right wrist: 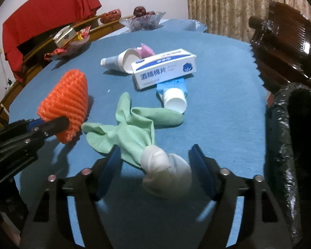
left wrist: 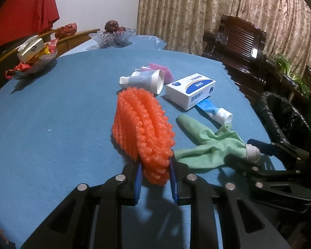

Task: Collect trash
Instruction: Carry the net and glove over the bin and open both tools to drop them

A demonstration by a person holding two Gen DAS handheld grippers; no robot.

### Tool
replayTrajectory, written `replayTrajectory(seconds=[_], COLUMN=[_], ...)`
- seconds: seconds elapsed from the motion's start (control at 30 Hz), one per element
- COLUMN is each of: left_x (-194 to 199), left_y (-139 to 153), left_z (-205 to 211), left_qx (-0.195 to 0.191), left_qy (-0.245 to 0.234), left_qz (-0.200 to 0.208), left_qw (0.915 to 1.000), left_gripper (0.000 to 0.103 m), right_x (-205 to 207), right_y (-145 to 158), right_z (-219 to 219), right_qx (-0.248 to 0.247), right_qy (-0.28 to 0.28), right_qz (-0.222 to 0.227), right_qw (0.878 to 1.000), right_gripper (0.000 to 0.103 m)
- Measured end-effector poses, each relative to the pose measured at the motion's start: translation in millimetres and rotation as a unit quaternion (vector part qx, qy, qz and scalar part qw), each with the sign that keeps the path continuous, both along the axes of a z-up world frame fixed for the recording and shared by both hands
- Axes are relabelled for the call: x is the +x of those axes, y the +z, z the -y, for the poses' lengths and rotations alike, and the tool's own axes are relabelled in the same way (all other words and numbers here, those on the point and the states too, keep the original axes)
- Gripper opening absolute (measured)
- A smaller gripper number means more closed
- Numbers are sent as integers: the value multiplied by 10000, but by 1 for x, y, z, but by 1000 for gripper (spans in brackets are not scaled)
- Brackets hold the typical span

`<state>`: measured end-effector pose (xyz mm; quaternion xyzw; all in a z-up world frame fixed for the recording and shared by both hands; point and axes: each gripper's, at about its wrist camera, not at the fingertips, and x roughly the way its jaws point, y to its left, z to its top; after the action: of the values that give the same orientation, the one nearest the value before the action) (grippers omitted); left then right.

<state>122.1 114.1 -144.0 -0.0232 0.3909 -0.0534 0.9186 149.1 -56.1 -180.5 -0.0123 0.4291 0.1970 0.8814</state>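
Observation:
My left gripper [left wrist: 155, 178] is shut on the near end of an orange foam net [left wrist: 141, 124], which rests on the blue tablecloth [left wrist: 62, 124]. To its right lies a green rubber glove [right wrist: 132, 124] with a white cuff [right wrist: 165, 172]. My right gripper [right wrist: 155, 166] is open, with the cuff between its blue pads [right wrist: 201, 170] but not pressed by them. Farther back lie a white and blue box [right wrist: 163, 70], a blue tube [right wrist: 174, 97] partly under it, a grey tube [right wrist: 122, 60] and a pink scrap [right wrist: 146, 49].
A bin lined with a black bag [right wrist: 292, 134] stands just off the table's right edge. A dark wooden chair [left wrist: 238, 41] is behind it. Glass dishes of fruit [left wrist: 114, 35] and snacks [left wrist: 33, 62] sit at the far left of the table.

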Motion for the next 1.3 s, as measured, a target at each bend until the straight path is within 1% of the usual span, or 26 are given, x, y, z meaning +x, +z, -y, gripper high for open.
replayTrajectory(seconds=[0.03,0.07,0.1,0.13,0.2,0.27,0.5,0.6,0.77,0.9,1.07,1.3], left_x=[0,0,0,-1,-1,-2,-3,-2,3,9,21,27], left_y=[0,1,1,2,3,5,23,35,52,64,71,75], left_z=[0,-1,0,0,1,3,11,20,49,78,120,190], left_qx=[-4,-3,2,2,4,4,-14,-43,-136,-244,-423,-534], left_qy=[5,8,5,1,-18,-33,-123,-246,-584,-887,-1270,-1928], left_qz=[2,11,21,25,38,59,252,374,565,683,715,768], left_qw=[10000,10000,10000,10000,10000,10000,9996,9990,9966,9934,9884,9768], left_gripper=[23,22,23,23,23,23,23,23,23,23,23,23], right_x=[0,-1,-2,-3,-5,-9,-24,-30,-34,-38,-43,-55], right_y=[0,1,1,3,7,15,63,86,106,113,116,114], right_z=[-1,-3,-4,-4,-2,1,19,36,68,100,145,195], right_qx=[-7,-63,-85,-82,-4,23,224,311,294,204,91,-154], right_qy=[51,84,122,162,162,166,-47,-262,-651,-1019,-1502,-1982], right_qz=[-10,15,17,15,38,166,840,1120,1362,1455,1480,1469], right_qw=[10000,9999,9999,9998,9999,9997,9962,9929,9881,9839,9775,9690], right_gripper=[49,47,36,30,26,26,25,25,25,26,26,26])
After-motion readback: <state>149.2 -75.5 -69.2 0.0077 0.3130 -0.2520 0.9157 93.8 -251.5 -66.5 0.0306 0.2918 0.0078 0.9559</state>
